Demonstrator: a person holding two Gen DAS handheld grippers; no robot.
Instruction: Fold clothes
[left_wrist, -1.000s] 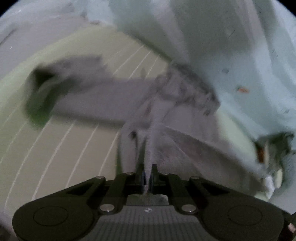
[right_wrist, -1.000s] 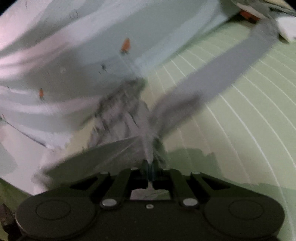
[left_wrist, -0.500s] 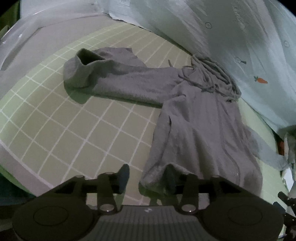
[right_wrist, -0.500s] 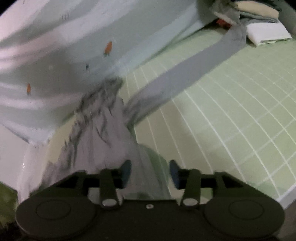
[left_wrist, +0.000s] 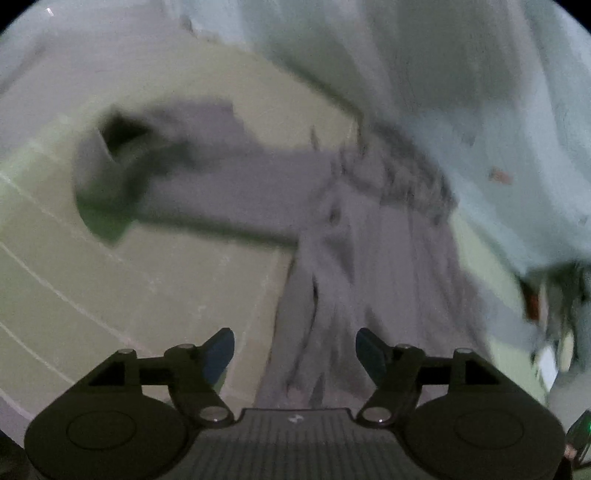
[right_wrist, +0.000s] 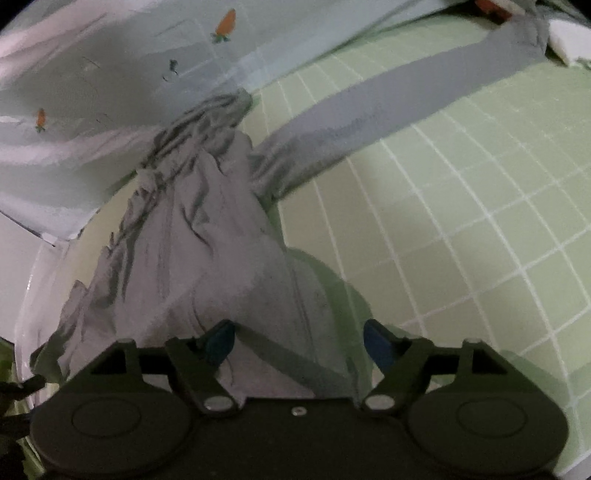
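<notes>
A grey long-sleeved top (left_wrist: 354, 266) lies on a green gridded mat (left_wrist: 155, 280), its hem toward both cameras. One sleeve (left_wrist: 207, 184) runs left in the blurred left wrist view. The other sleeve (right_wrist: 399, 107) stretches to the upper right in the right wrist view. My left gripper (left_wrist: 295, 347) hangs over the hem, its jaws opening, cloth lying below the gap and neither pad pressing on it. My right gripper (right_wrist: 299, 341) is over the same top (right_wrist: 207, 236), jaws also opening, with the hem edge lying loose between the blue pads.
A pale blue sheet with carrot prints (right_wrist: 122, 74) is heaped behind the top. Folded clothes and a white item (right_wrist: 569, 40) sit at the far end of the mat (right_wrist: 480, 229). A dark pile (left_wrist: 554, 317) shows at the right of the left wrist view.
Both grippers held the grey top's hem pinched a second ago. They have since let go and spread wide, and the cloth has dropped onto the mat.
</notes>
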